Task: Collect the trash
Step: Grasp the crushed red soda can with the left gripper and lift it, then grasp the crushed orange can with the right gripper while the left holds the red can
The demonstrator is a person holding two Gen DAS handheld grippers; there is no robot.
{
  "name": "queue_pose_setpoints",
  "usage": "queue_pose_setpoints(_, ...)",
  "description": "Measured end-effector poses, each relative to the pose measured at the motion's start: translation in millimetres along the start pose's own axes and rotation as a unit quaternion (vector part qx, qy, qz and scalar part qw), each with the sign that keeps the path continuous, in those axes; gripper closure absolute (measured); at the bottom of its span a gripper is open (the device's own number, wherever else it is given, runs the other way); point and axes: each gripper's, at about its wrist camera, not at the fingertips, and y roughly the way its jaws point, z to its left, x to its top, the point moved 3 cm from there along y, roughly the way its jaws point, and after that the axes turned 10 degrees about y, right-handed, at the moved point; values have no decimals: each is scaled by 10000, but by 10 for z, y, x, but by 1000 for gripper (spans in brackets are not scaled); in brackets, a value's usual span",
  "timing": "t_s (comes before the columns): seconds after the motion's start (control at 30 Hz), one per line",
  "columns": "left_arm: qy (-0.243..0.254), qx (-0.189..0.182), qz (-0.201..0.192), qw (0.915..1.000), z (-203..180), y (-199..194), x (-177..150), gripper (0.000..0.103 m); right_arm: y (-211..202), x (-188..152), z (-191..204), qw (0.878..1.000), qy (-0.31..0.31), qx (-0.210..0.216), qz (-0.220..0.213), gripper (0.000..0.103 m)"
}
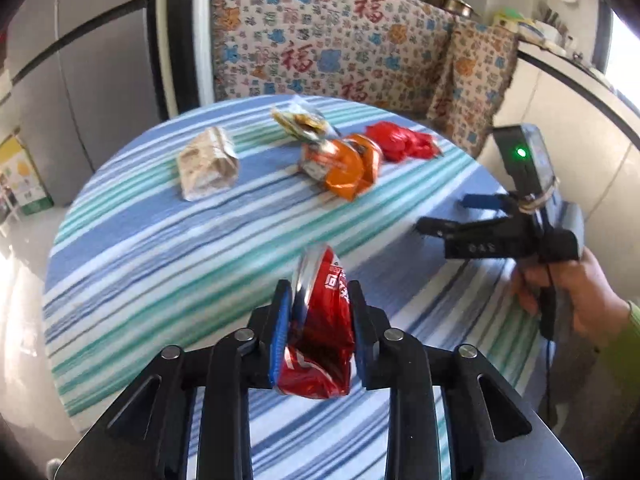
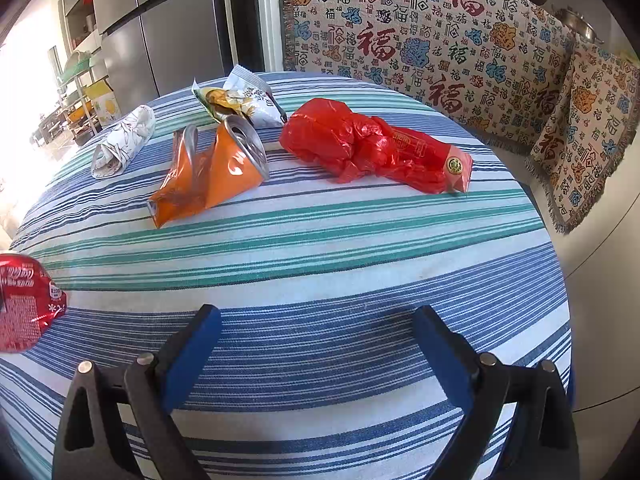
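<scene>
Left gripper (image 1: 320, 312): blue pads clamped on a crushed red can (image 1: 320, 344), 1 pad on each flank, can lifted above the striped tablecloth (image 1: 160, 264). White print on the can's red label, too blurred to read in the left wrist view; in the right wrist view the same can shows at the left edge with dense white small print, also unreadable.

Right gripper (image 2: 316, 344): jaws spread wide, nothing between them, only cloth below. A hand (image 1: 576, 292) with a green sleeve holds it at the table's right side.

Remaining trash sits toward the far side of the table, well apart from both grippers:
- crushed orange can (image 2: 208, 172), open top facing the camera, partial white lettering, not legible
- crumpled red plastic bag (image 2: 372, 148), gold round emblem at 1 end
- snack wrapper (image 2: 240, 102), white and green, behind the orange can
- rolled white paper wad (image 2: 122, 142), at left

Nothing lies between the grippers and these 4 pieces.

Behind the table: a patterned throw (image 2: 420, 36) repeating the character 福 in red, blue and green. A grey refrigerator (image 2: 160, 32) stands at left.
</scene>
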Motion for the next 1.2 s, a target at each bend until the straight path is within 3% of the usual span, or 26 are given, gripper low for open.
queue_pose_setpoints(0.2, 216, -1084, -38, 9939, -285, -63, -71, 56, -1, -1, -1, 10000, 0, 2, -1, 5)
queue_pose_setpoints(0.27, 279, -1072, -72, 9938, -325, -99, -66, 41, -1, -1, -1, 10000, 2, 2, -1, 5)
queue_pose_setpoints(0.5, 109, -1107, -472, 9927, -169, -352, -67, 15, 0, -3, 2, 10000, 5, 2, -1, 4)
queue_pose_setpoints(0.6, -72, -948, -332, 9949, -36, -288, -131, 14, 0, -3, 4, 10000, 5, 0, -3, 4)
queue_pose_setpoints(0.97, 100, -1353, 451, 9897, 17, 138, -354, 11, -2, -5, 9, 10000, 9, -3, -6, 4)
queue_pose_setpoints(1.0, 40, -1416, 456, 9889, 35, 148, -371, 13, 0, -5, 10, 10000, 10, -1, -5, 4)
queue_pose_setpoints(1.03, -13, -1465, 445, 9882, 47, 146, -386, 29, -1, -4, 9, 10000, 11, -2, -4, 4)
queue_pose_setpoints(1.07, -82, -1541, 427, 9871, 66, 144, -393, 38, 0, -5, 10, 10000, 12, -1, -4, 4)
queue_pose_setpoints(1.13, -212, -1538, 362, 9872, 97, 119, -389, 39, 0, -7, 11, 10000, 16, 1, -4, 4)
queue_pose_setpoints(1.2, -215, -1242, 258, 9917, 122, 88, -366, 39, -1, -7, 12, 10000, 13, 0, -6, 4)
